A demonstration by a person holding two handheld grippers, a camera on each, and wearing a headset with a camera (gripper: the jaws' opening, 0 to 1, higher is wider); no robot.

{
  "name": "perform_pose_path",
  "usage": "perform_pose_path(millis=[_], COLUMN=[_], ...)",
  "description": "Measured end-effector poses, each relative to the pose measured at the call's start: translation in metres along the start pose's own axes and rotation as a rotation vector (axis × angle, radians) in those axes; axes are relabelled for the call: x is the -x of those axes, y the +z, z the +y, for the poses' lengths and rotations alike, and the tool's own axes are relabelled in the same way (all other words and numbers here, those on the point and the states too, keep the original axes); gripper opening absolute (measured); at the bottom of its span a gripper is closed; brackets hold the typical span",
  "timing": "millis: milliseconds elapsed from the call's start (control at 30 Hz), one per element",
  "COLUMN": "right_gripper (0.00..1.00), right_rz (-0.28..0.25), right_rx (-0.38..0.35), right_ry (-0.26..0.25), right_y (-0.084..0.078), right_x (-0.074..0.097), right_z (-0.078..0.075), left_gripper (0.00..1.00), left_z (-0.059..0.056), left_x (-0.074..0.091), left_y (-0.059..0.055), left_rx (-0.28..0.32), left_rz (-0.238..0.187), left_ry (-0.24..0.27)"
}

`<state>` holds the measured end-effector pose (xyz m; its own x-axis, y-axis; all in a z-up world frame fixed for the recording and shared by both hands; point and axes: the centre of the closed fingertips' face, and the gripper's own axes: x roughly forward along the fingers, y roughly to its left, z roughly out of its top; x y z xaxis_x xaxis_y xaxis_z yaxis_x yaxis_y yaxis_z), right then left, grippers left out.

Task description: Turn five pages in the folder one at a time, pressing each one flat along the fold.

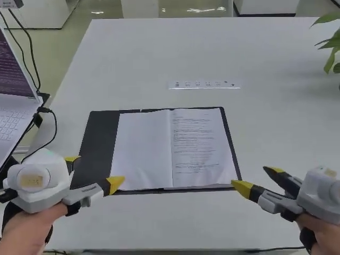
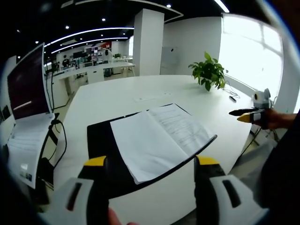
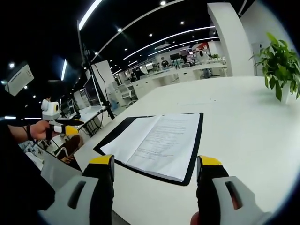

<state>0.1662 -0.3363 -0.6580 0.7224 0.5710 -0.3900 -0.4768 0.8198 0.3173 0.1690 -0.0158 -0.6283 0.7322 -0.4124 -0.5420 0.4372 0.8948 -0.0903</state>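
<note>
A black folder [image 1: 101,143] lies open on the white table, with a blank page [image 1: 141,149] on its left and a printed page [image 1: 199,143] on its right. My left gripper [image 1: 93,172] hovers open off the folder's near left corner, nothing between its yellow tips. My right gripper [image 1: 258,179] is open too, just off the near right corner. In the left gripper view the folder [image 2: 101,140] lies ahead of the open jaws, with the right gripper [image 2: 246,115] at the far right. In the right gripper view the folder [image 3: 194,145] lies ahead and the left gripper [image 3: 68,127] shows at the left.
A laptop [image 1: 13,101] with a cable [image 1: 50,127] stands at the table's left edge. A socket strip [image 1: 204,84] is set in the table behind the folder. A potted plant [image 1: 332,45] stands at the far right.
</note>
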Motion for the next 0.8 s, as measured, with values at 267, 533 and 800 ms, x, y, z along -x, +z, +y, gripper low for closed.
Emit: perform_pose_path(millis=[267,533,800], right_gripper=[0.71,0.73,0.72], right_rz=[-0.011,0.021,0.027], right_rx=[-0.015,-0.004,0.008], right_ry=[-0.006,0.014,0.016], right_y=[0.000,-0.008,-0.007], right_x=[0.005,0.003,0.001], right_z=[0.004,0.012,0.011], left_gripper=[0.74,0.73,0.73], left_z=[-0.009,-0.023,-0.042], left_x=[-0.004,-0.021,-0.045], left_y=[-0.005,0.003,0.011], left_rx=[-0.016,-0.040,-0.115], left_rz=[0.029,0.032,0.061], left_ry=[-0.026,-0.070,-0.155])
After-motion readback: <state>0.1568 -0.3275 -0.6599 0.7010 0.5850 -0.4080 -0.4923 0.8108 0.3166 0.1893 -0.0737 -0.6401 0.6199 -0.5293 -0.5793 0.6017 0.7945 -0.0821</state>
